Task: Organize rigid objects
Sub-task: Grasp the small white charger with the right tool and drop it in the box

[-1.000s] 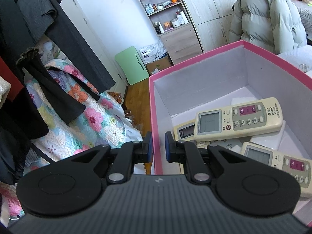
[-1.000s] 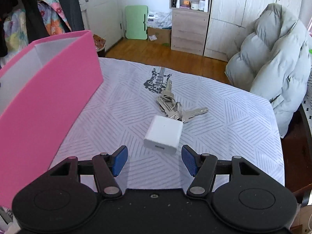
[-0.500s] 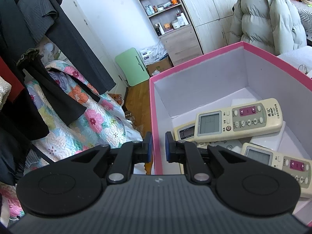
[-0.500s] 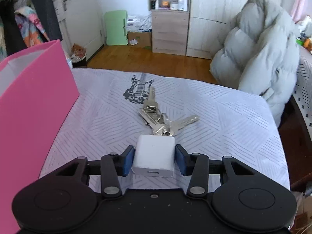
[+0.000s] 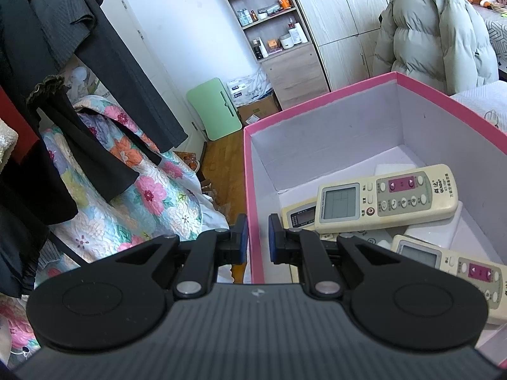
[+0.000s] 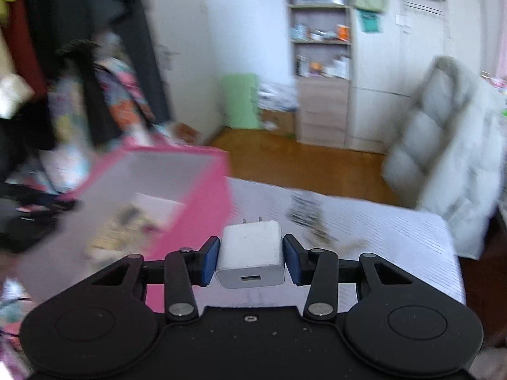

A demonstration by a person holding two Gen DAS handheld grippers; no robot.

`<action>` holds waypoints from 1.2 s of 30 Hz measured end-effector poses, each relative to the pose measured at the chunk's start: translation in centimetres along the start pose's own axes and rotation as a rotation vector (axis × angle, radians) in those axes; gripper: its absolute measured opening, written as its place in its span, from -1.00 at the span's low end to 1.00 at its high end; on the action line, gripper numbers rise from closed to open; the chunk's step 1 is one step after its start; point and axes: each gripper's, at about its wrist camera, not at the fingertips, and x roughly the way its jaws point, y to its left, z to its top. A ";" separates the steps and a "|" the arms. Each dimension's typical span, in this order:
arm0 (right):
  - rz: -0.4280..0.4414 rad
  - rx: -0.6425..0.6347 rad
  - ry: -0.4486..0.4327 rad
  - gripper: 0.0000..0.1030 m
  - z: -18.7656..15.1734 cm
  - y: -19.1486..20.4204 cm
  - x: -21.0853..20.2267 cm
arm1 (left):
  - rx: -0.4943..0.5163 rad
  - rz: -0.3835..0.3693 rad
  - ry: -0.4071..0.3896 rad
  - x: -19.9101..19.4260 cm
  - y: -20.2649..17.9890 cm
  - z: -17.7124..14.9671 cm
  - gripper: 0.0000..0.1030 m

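In the left wrist view my left gripper [image 5: 256, 242] is shut on the near left wall of the pink box [image 5: 317, 107], one pad on each side of the wall. Several cream remote controls [image 5: 386, 199] lie inside the box on white blocks. In the blurred right wrist view my right gripper [image 6: 250, 261] is shut on a white plug-in charger [image 6: 252, 247], prongs pointing away, held above the table. The pink box [image 6: 202, 196] stands just left of it. A bunch of keys [image 6: 317, 224] lies on the striped white tablecloth [image 6: 396, 237] beyond.
A pale puffy coat [image 5: 434, 31] hangs over a chair to the right of the table. Dark clothes [image 5: 79, 47] and a floral quilt [image 5: 142, 190] crowd the left. A wooden shelf cabinet [image 5: 285, 47] and a green folding board [image 5: 212, 110] stand at the far wall.
My right gripper closed on the white charger and lifted it off the table, swinging toward the pink box. The left gripper has stayed on the box wall.
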 end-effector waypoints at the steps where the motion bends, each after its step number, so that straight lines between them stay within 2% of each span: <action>1: 0.045 -0.018 -0.001 -0.06 0.3 0.8 -0.2 | 0.000 0.000 0.001 0.0 0.0 0.0 -0.78; 4: 0.168 -0.088 0.025 -0.05 0.9 3.4 0.2 | 0.000 0.000 0.001 0.0 0.0 0.0 -0.78; 6: 0.212 -0.172 0.062 -0.05 1.1 5.5 1.0 | 0.001 0.002 0.002 0.0 0.0 0.0 -0.78; 10: 0.228 -0.362 0.150 -0.05 0.9 9.0 3.7 | 0.005 0.007 0.008 0.0 0.0 0.0 -0.78; 14: 0.210 -0.417 0.277 -0.05 1.0 10.0 7.1 | 0.000 0.001 0.008 -0.1 0.2 0.0 -0.78; 18: 0.231 -0.408 0.345 -0.05 1.1 10.6 9.1 | -0.002 -0.001 0.007 0.0 0.2 0.1 -0.78; 25: 0.163 -0.390 0.297 -0.05 1.1 11.2 9.8 | -0.005 -0.003 0.006 0.0 0.3 0.1 -0.78; 28: 0.178 -0.386 0.259 -0.07 1.6 11.6 9.9 | -0.011 -0.006 0.005 0.1 0.2 0.1 -0.78; 30: 0.205 -0.404 0.264 -0.16 1.6 12.2 9.9 | -0.009 -0.004 0.006 0.0 0.2 0.1 -0.78; 32: 0.232 -0.403 0.263 -0.16 1.7 12.7 10.1 | -0.011 -0.007 0.005 0.0 0.1 0.1 -0.78; 34: 0.225 -0.392 0.265 -0.17 1.8 12.5 10.0 | -0.009 -0.005 0.005 0.0 0.1 0.1 -0.78; 36: 0.235 -0.354 0.230 -0.17 2.2 11.5 9.3 | -0.011 -0.007 0.004 0.0 0.1 0.1 -0.78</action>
